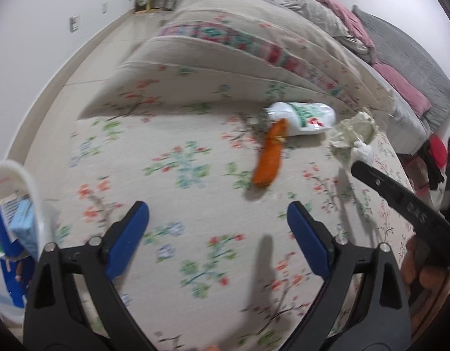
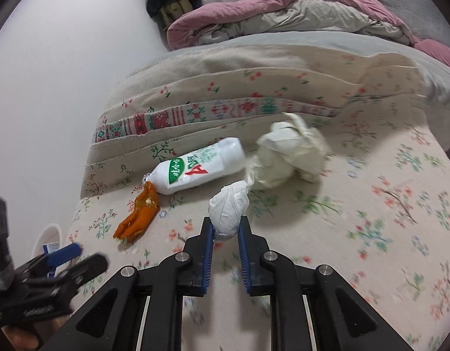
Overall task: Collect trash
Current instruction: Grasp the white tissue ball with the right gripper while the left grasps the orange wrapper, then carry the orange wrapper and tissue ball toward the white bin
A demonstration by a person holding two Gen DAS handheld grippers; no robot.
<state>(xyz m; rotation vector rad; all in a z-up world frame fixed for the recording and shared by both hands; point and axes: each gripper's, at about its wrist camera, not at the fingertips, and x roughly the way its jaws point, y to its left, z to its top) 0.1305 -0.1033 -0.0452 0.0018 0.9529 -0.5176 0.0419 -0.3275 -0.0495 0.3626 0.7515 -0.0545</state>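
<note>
A flowered bed cover [image 2: 371, 204] lay by a white wall [image 2: 63, 87]. The right tool [image 2: 226, 231] squeezed a white wad [image 2: 229, 210]; the left tool [image 1: 217, 234] gaped, empty.

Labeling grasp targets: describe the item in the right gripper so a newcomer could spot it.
On the floral bedspread, in front of the folded blanket with the patterned band, trash lies in a loose row. Nearest the camera, the right gripper is shut on a small white wad. It is smaller, rounder and whiter than the cream crumpled bag behind it, and unprinted, unlike the white bottle.
</note>
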